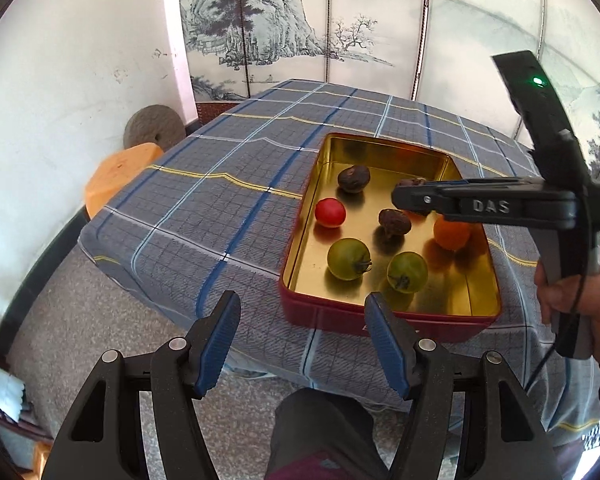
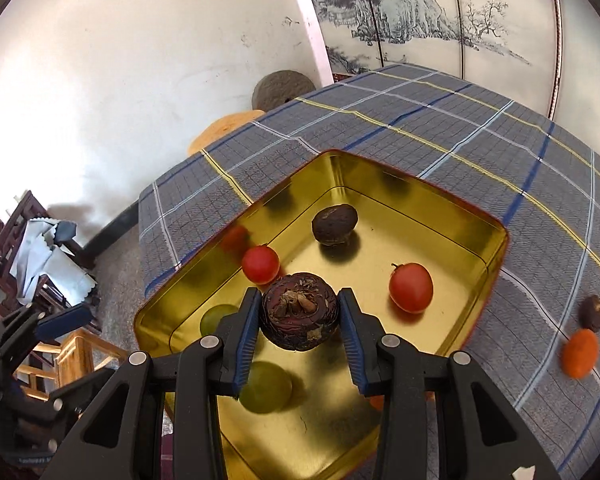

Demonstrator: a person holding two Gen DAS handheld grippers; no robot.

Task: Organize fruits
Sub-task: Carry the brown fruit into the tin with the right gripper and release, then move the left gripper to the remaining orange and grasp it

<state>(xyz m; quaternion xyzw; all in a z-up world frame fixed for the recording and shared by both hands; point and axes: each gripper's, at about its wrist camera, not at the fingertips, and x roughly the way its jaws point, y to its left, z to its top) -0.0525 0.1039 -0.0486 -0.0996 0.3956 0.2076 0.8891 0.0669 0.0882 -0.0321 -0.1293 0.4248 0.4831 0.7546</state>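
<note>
We find the right gripper (image 2: 298, 322) over the tin (image 2: 496, 258), with a dark wrinkled fruit (image 2: 298, 316) between its pads. The left pad looks to touch the fruit; a thin gap seems to show at the right pad, so we judge the fruit either lightly held or just let go, and cannot say which. The left gripper (image 1: 302, 346) hangs spread and empty, short of the tin's near wall.

The step in hand, as we judge it, is setting this fruit down in the tin. To do it well, we would lower it to a bare patch of the floor, between the red tomato (image 2: 261, 264) and the orange-red tomato (image 2: 411, 287), before parting the fingers. A drop from height would let it roll into its neighbours. We would then lift straight up, clear of the walls.

Two pieces lie outside on the cloth (image 2: 460, 128): a brown fruit (image 2: 593, 313) touching an orange one (image 2: 580, 353), well apart from the gripper. We judge these are next.

Hidden or unclear:
- The held fruit's height above the floor cannot be read from either view.
- The fingers cover two green fruits (image 2: 265, 386) in part.
- In the left view the right gripper's nose masks its load.
- Reflections on the gold walls mimic fruit.
</note>
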